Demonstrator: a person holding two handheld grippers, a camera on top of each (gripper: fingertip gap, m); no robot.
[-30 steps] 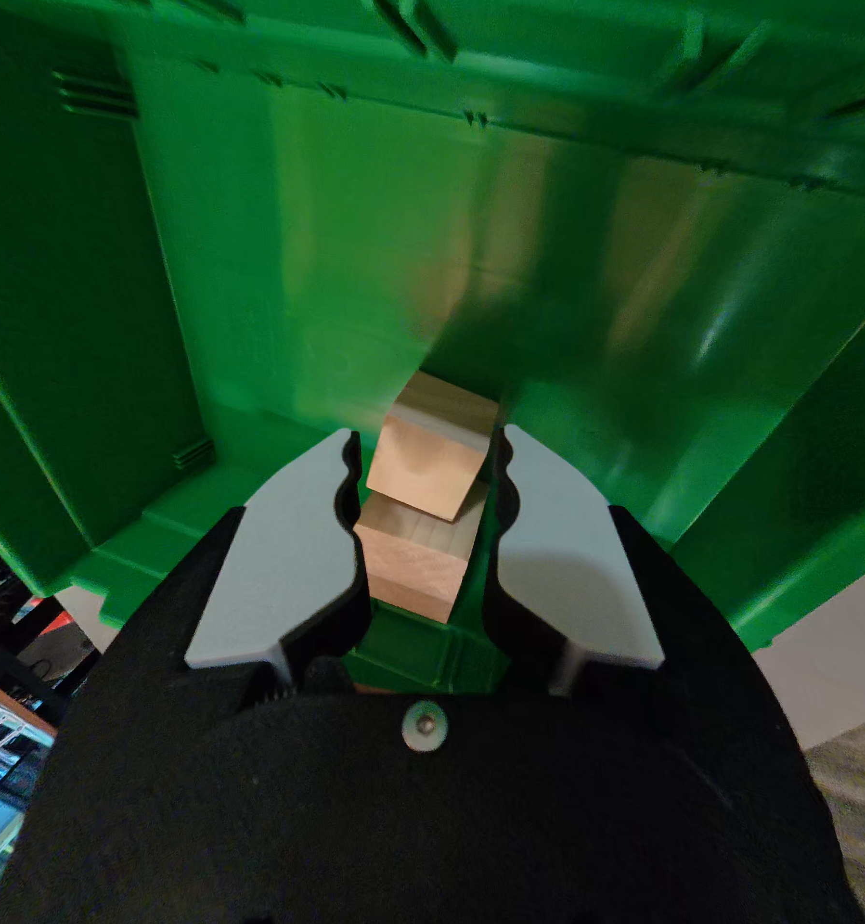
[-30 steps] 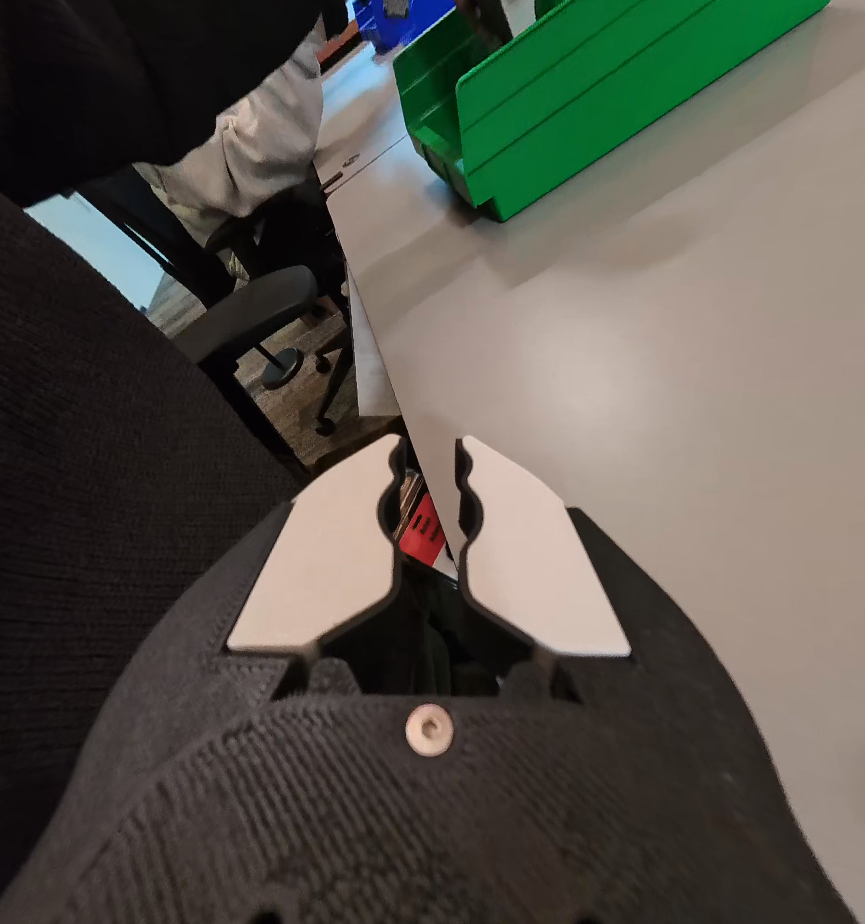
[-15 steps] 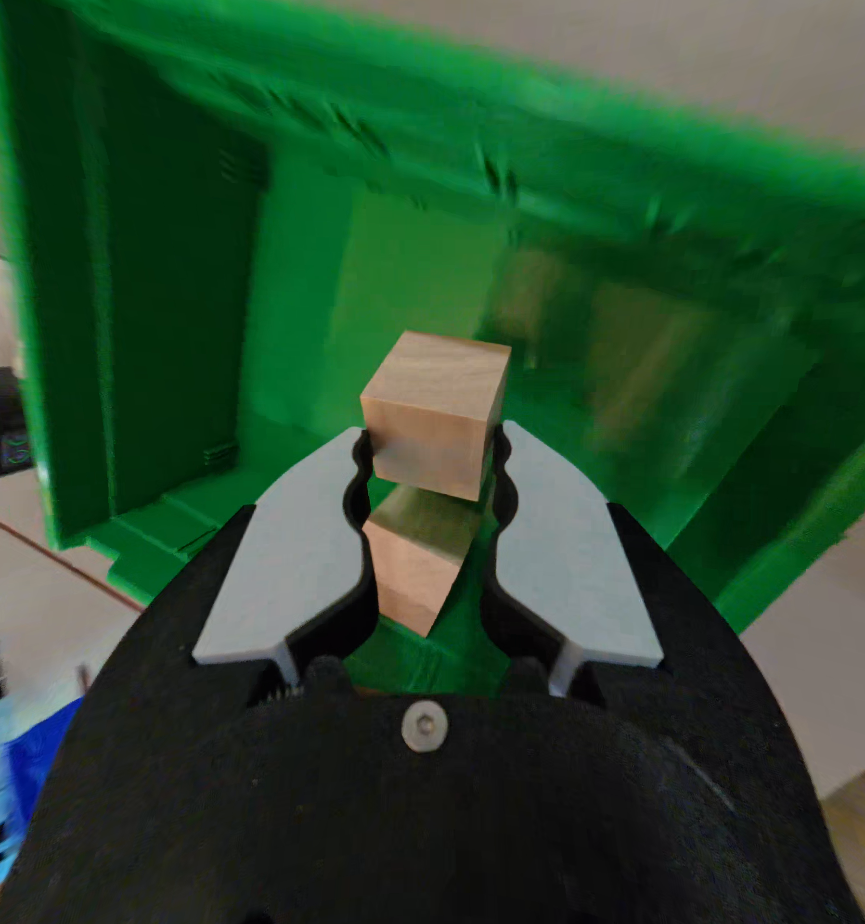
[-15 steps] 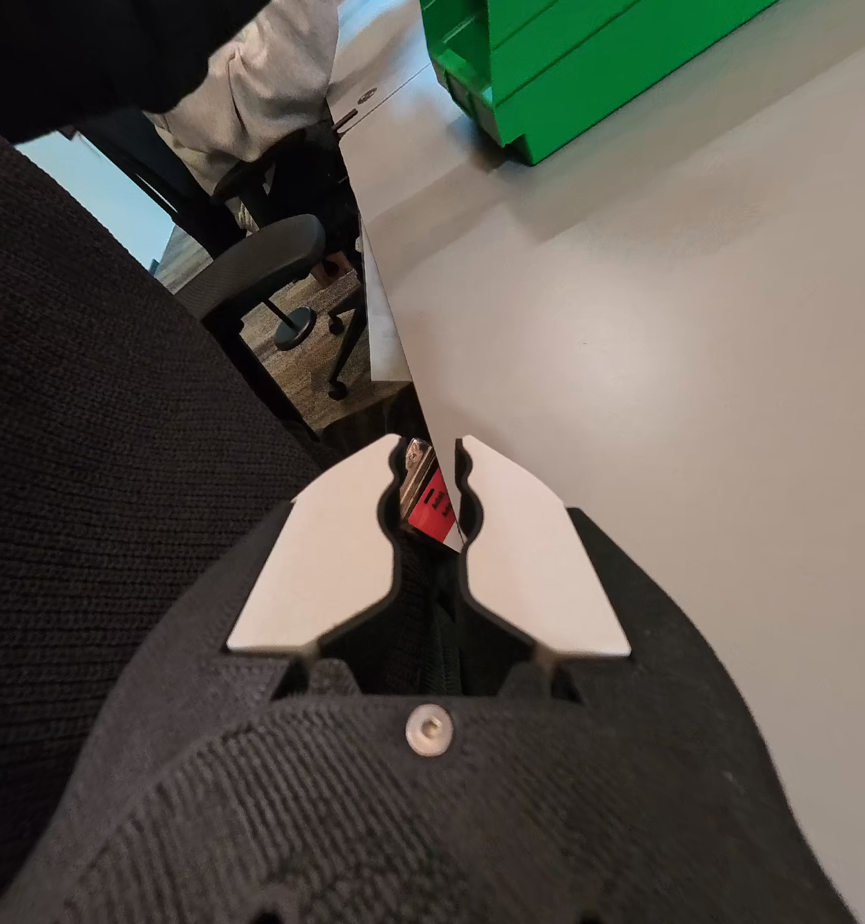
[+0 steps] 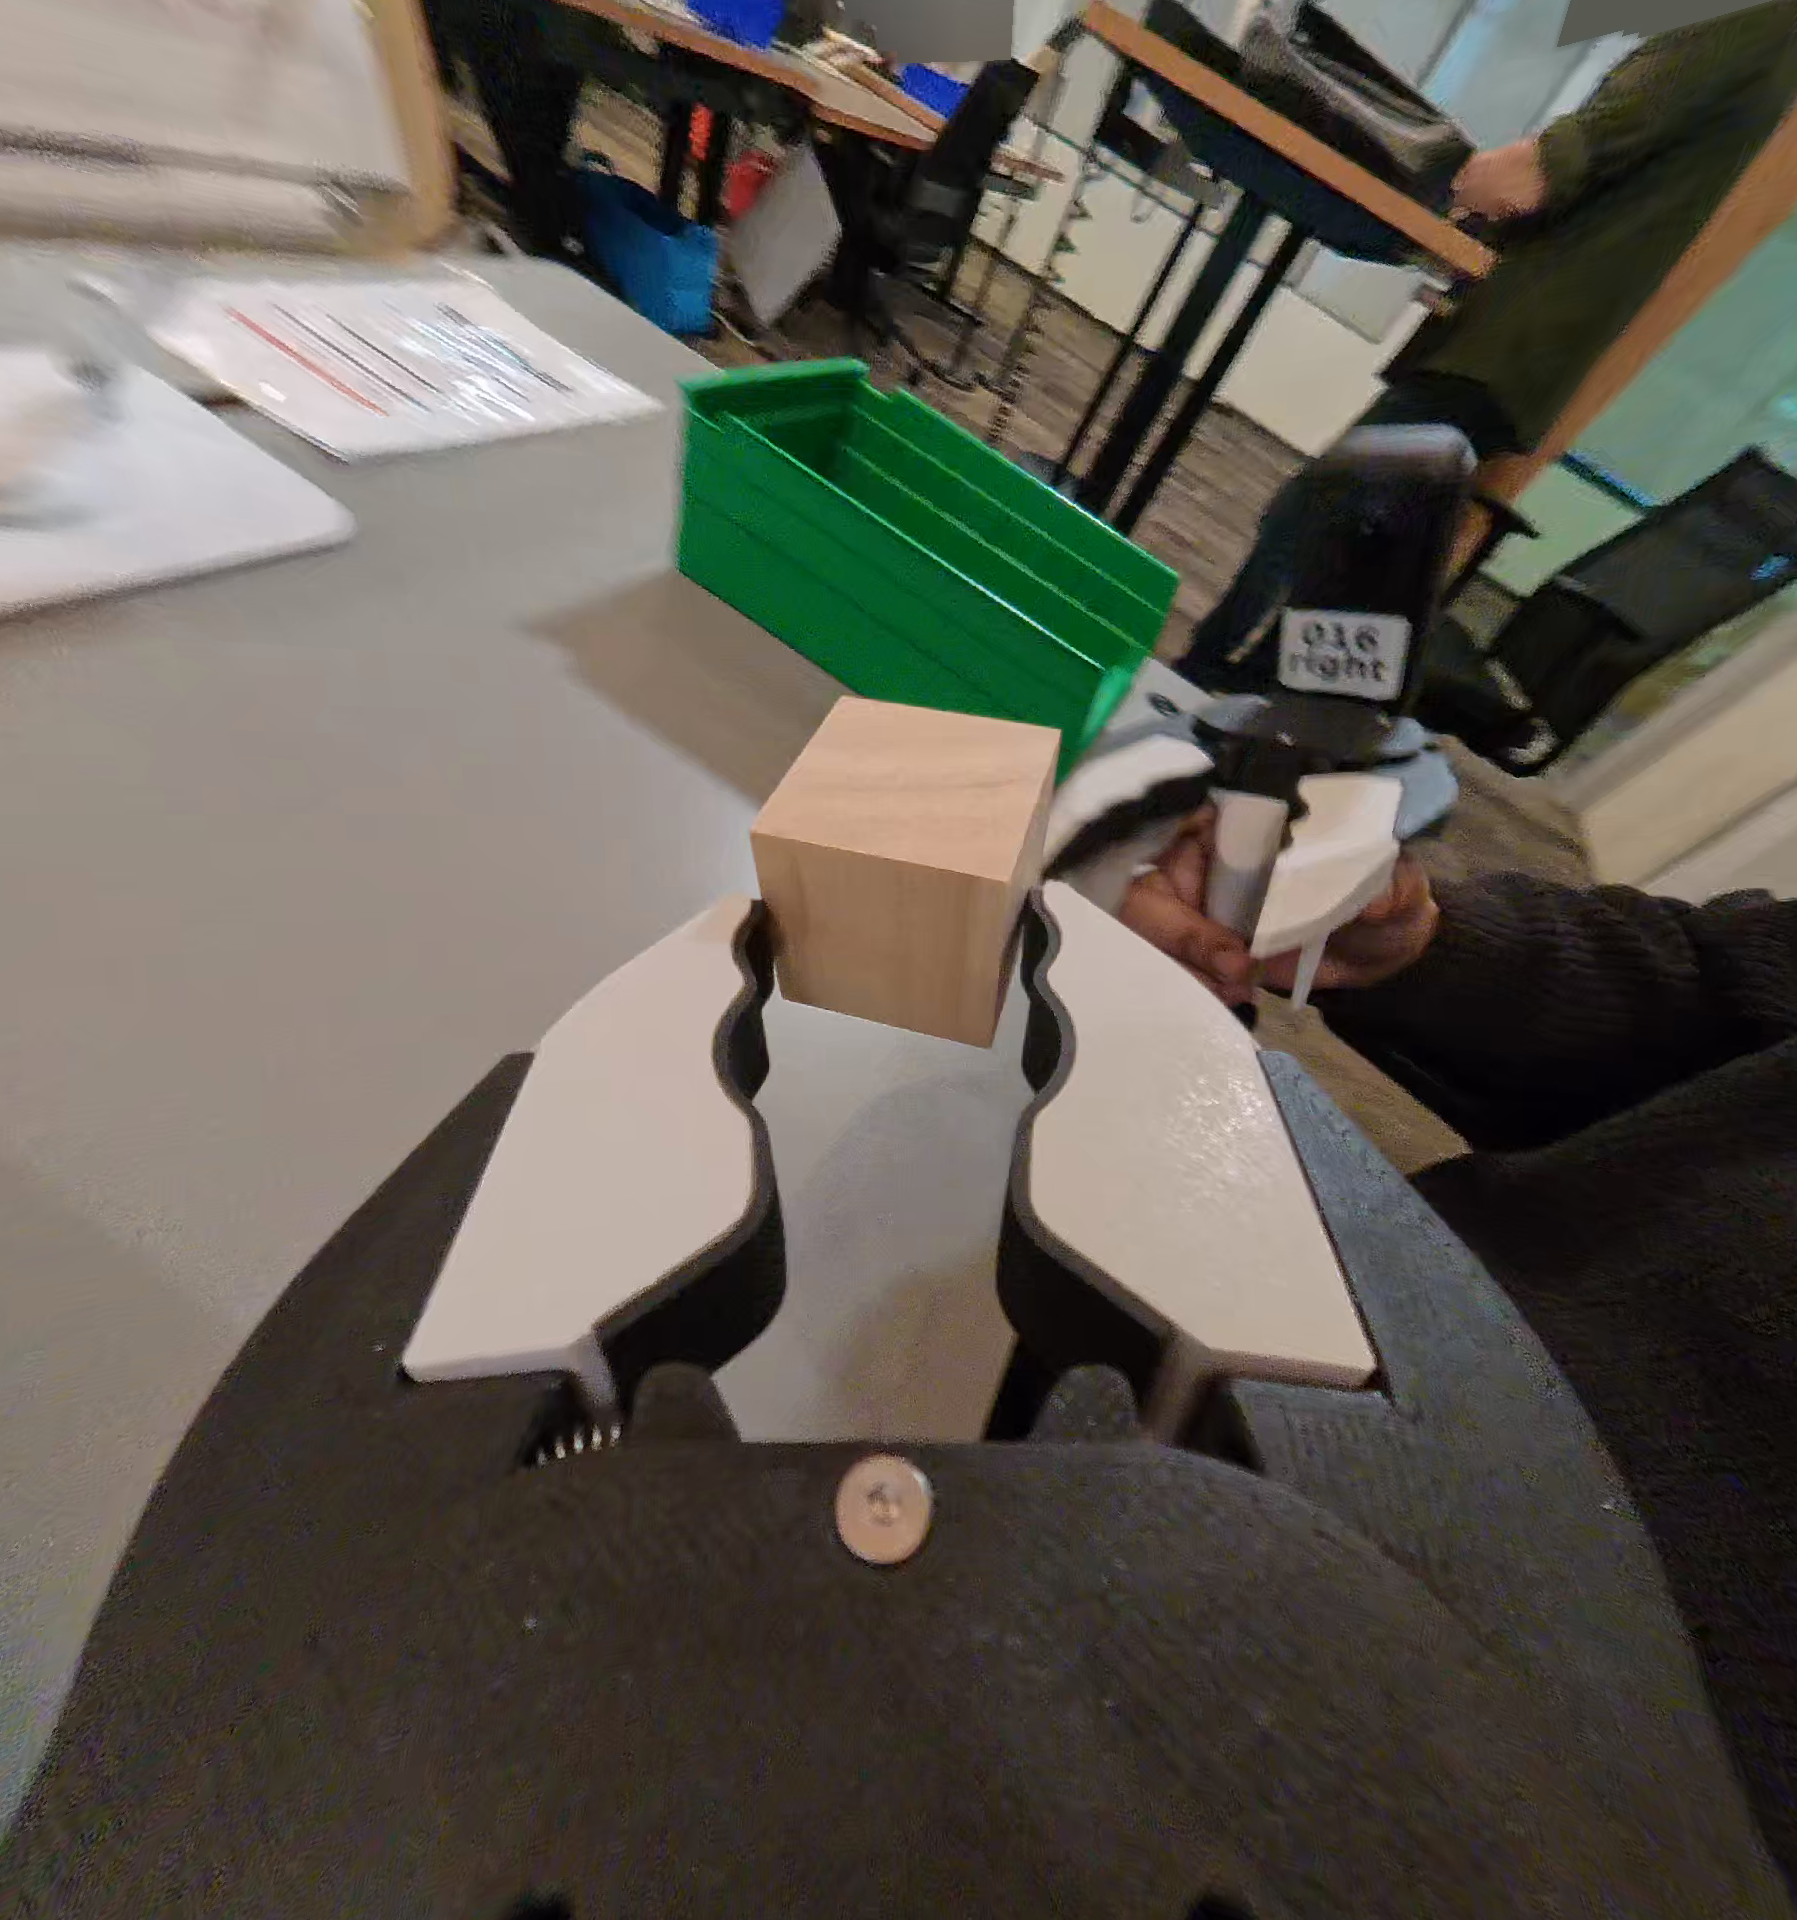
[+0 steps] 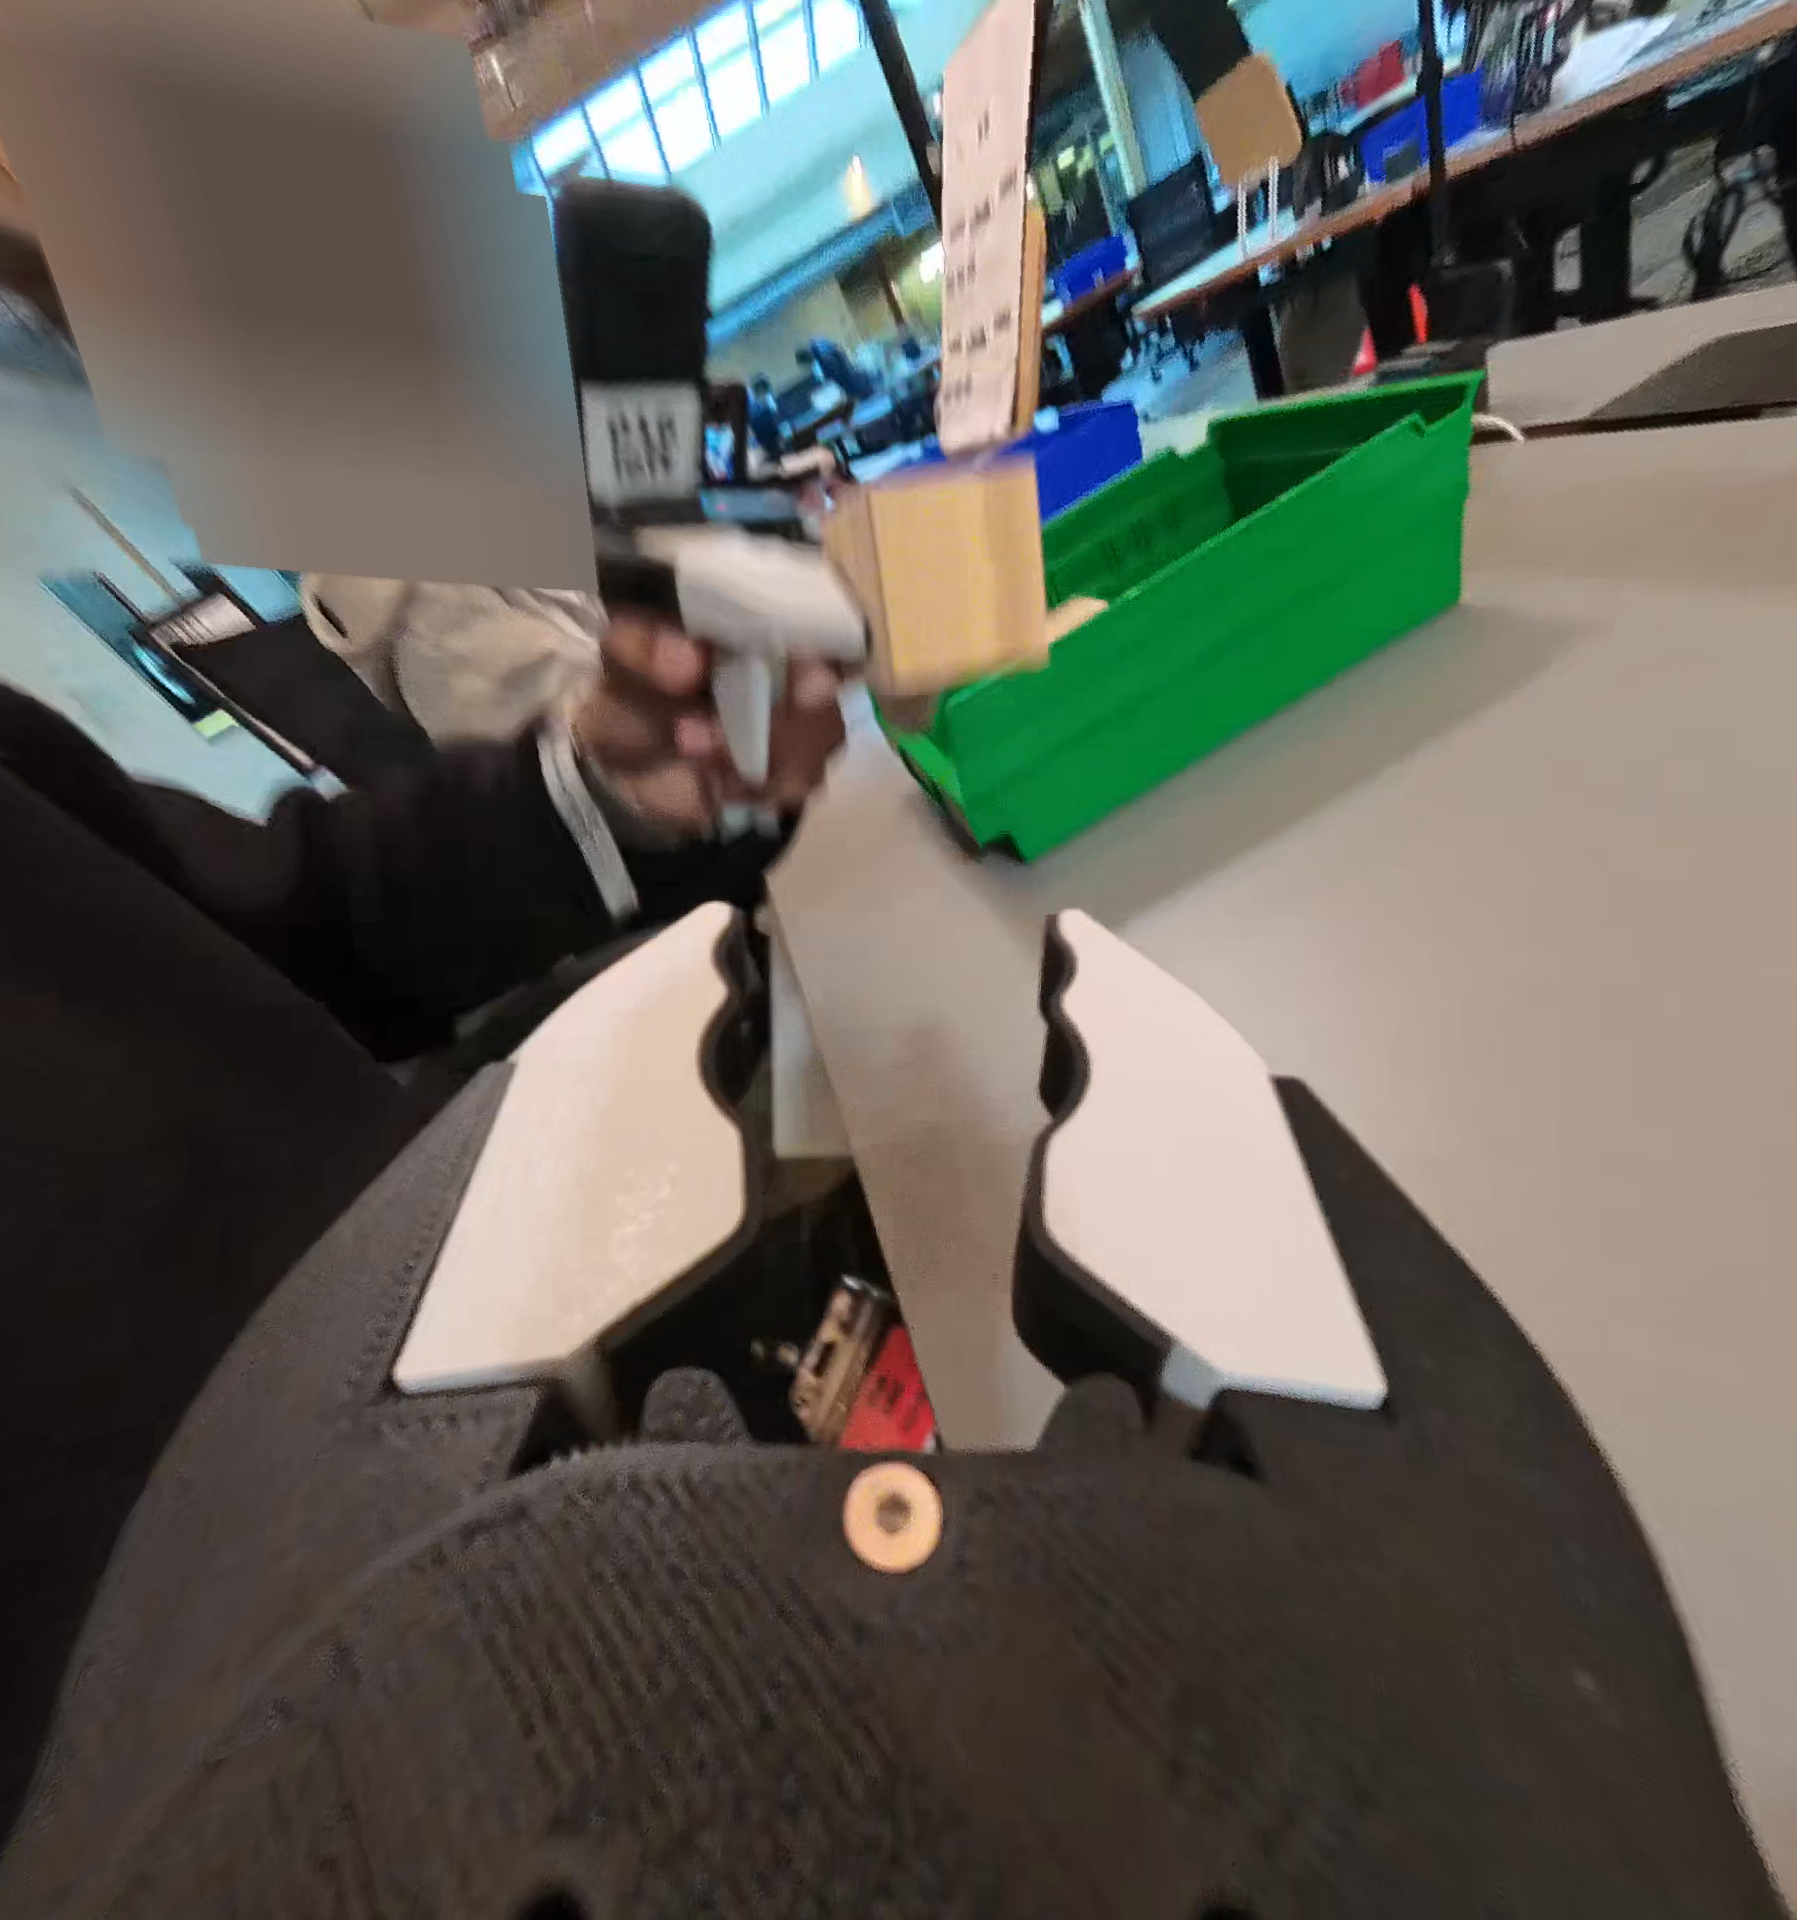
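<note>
Left gripper (image 5: 892, 940) clenched on wooden cube (image 5: 899, 868), one cube only now; a second ago we had two stacked between the fingers inside the green bin (image 5: 915, 561). Bin now sits on the grey table (image 5: 250, 831), well ahead of our tips, cube lifted clear above the table. Right gripper (image 6: 894, 966) empty, jaws parted wider than before, hovering at the table edge; the cube shows ahead-left of it.

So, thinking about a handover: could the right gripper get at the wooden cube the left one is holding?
Probably yes. The right gripper is open and empty, and the wooden cube sticks out past the left gripper, above the table, nothing between them.
</note>
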